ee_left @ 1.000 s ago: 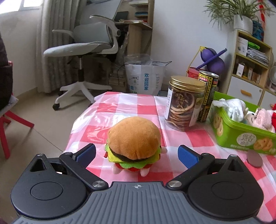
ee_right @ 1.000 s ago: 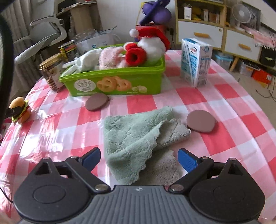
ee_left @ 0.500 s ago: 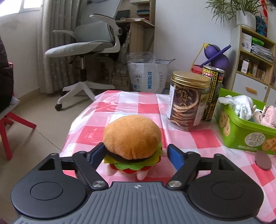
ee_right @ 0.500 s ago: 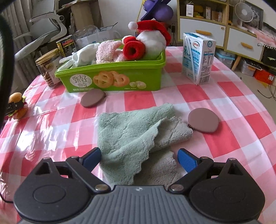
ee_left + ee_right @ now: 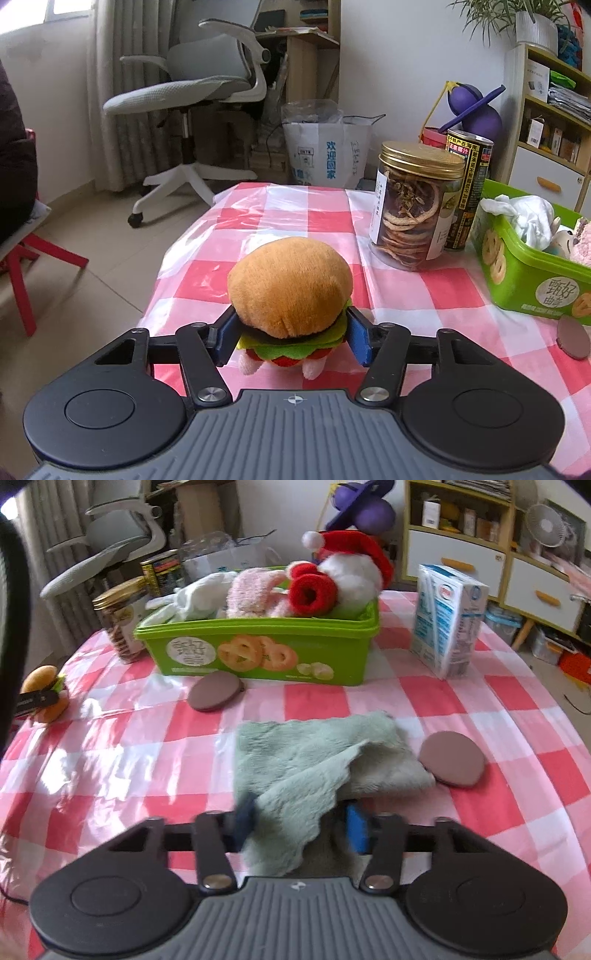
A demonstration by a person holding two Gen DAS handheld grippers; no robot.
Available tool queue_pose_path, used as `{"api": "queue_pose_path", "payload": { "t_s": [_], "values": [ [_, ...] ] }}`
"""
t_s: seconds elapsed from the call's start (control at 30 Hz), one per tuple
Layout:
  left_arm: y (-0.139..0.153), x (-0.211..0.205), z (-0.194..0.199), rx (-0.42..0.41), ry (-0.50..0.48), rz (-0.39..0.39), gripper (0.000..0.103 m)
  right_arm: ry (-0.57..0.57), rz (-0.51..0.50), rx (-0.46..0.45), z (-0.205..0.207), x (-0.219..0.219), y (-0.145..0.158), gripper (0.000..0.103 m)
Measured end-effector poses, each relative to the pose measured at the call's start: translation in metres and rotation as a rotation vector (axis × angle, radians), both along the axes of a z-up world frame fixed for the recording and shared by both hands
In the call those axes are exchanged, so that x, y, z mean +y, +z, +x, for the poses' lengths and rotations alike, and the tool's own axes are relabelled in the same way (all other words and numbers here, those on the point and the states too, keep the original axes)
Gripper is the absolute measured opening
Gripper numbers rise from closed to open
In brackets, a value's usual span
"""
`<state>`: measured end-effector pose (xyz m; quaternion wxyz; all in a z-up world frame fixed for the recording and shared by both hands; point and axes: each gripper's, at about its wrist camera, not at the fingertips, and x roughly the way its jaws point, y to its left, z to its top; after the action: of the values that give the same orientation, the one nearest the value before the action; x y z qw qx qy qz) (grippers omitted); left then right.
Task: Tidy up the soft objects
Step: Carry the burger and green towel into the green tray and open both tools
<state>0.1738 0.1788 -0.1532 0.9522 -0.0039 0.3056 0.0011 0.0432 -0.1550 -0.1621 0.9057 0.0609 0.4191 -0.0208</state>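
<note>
The left gripper (image 5: 291,336) has just been closing; its blue pads now pinch the plush burger (image 5: 290,288), a tan bun over green, black and red felt layers, sitting on the checked tablecloth (image 5: 325,218). The right gripper (image 5: 301,821) is clenched on the pale green towel (image 5: 314,757), which lies crumpled ahead of it; motion blur smears its fingers. The green bin (image 5: 258,653) stands beyond, stuffed with soft toys and partly cropped in the left view.

Stood at the surface (image 5: 517,709) back: tub (image 5: 258,653) holding soft toys (image 5: 332,579), jar (image 5: 417,206) and can (image 5: 467,184) to its left, carton (image 5: 448,620) to its right. Lay before the tub: cloth (image 5: 314,760), between two discs (image 5: 214,692) (image 5: 452,758). Sat far left: burger toy (image 5: 290,291).
</note>
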Motion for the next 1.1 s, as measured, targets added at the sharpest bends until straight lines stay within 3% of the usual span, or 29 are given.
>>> {"api": "queue_pose_path", "payload": {
  "t_s": [0.4,0.7,1.1],
  "values": [
    [0.018,-0.006,-0.016,0.058,-0.052,-0.065,0.056,0.024,0.083,-0.019,0.004,-0.003,0.015,0.0],
    [0.036,-0.034,-0.032,0.119,-0.132,-0.084,0.056,0.008,0.212,-0.066,0.006,-0.017,0.04,0.0],
    [0.068,-0.085,-0.044,0.101,-0.248,-0.141,0.055,0.007,0.394,-0.166,0.012,-0.032,0.089,0.0]
  ]
}}
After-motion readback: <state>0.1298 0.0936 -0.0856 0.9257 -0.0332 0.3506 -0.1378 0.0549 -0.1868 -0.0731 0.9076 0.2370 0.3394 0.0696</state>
